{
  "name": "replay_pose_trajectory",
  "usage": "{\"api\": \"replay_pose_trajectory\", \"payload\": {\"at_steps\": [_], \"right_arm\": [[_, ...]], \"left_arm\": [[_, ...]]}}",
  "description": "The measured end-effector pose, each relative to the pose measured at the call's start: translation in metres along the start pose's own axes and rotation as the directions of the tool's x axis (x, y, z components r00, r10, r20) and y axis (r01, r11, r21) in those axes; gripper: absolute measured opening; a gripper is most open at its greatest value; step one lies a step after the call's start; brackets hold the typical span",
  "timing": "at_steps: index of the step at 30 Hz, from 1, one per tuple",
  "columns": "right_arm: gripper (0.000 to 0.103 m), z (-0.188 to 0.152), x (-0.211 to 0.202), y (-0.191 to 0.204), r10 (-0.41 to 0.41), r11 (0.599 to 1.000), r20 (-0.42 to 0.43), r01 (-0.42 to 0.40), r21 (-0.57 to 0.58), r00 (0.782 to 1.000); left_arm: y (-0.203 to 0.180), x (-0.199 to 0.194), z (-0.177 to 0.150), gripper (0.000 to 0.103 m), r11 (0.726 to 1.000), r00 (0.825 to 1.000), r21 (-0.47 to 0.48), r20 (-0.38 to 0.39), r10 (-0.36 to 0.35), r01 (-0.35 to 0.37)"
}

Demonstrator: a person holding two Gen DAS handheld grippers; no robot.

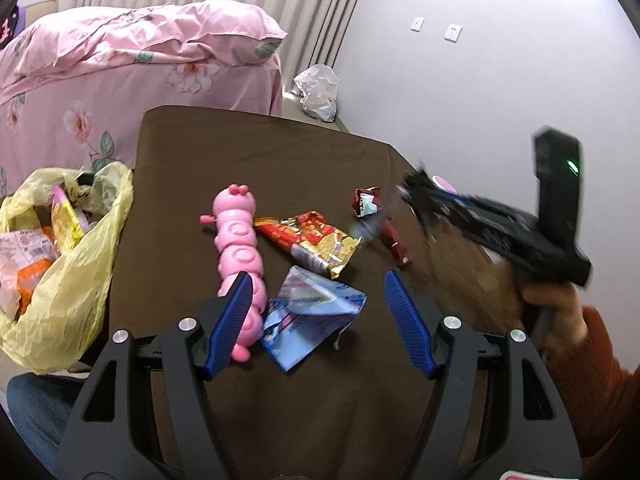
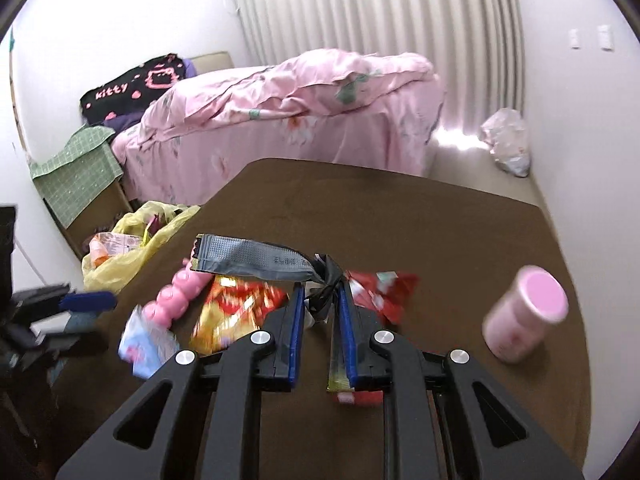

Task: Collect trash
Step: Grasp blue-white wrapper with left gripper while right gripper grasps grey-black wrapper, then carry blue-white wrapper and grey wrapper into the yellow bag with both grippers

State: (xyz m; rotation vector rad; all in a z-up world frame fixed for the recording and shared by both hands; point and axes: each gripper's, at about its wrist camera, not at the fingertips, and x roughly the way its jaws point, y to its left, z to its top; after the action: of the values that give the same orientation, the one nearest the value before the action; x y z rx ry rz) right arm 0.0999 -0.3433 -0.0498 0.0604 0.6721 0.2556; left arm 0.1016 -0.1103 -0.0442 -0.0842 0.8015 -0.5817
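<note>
My right gripper [image 2: 320, 290] is shut on a crumpled grey wrapper [image 2: 248, 258], whose long end sticks out to the left above the brown table [image 2: 460, 232]. My left gripper [image 1: 318, 280] stands open over a light-blue wrapper [image 1: 316, 312] without touching it. A red-and-gold wrapper [image 1: 316, 240] lies just beyond, and a small red wrapper [image 1: 366, 200] lies farther right. A yellow plastic bag [image 1: 68, 280] with wrappers inside hangs open at the table's left edge.
A pink caterpillar toy [image 1: 240, 248] lies beside the left finger. A pink cup [image 2: 524, 316] stands at the table's right. A person's hand in an orange-red sleeve [image 1: 592, 360] holds the right gripper. A pink bed [image 1: 120, 80] and a white bag [image 1: 318, 92] lie beyond.
</note>
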Motion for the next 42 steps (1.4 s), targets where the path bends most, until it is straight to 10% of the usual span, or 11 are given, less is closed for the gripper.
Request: {"api": "replay_pose_trajectory", "payload": {"at_steps": [11,16,20,24,42], "right_arm": [[0.017,-0.062,-0.033,-0.023,-0.039,0.994,-0.03,0.042,0.102,0.999],[0.017,-0.068,-0.036,-0.021,-0.03,0.994,-0.022,0.032,0.108,0.999],[0.017,-0.068,-0.036,-0.016,-0.039,0.996,-0.019,0.041,0.085,0.999],[0.017,-0.071,-0.038,-0.016,-0.03,0.996,-0.019,0.032,0.086,0.999],[0.017,-0.079,-0.037,-0.012,-0.034,0.997,-0.027,0.036,0.071,0.999]], "left_arm": [[-0.002,0.03,-0.012,0.055,0.998,0.991,0.031,-0.123,0.06,-0.057],[0.0,0.03,-0.019,0.029,0.999,0.989,0.003,-0.14,0.04,-0.039],[-0.004,0.019,-0.015,0.029,1.0,0.995,0.014,-0.094,0.016,-0.015],[-0.012,-0.002,-0.005,0.055,0.995,0.999,0.099,-0.008,-0.033,0.033],[-0.009,0.045,-0.006,0.042,0.999,0.993,0.042,-0.119,-0.011,0.016]]}}
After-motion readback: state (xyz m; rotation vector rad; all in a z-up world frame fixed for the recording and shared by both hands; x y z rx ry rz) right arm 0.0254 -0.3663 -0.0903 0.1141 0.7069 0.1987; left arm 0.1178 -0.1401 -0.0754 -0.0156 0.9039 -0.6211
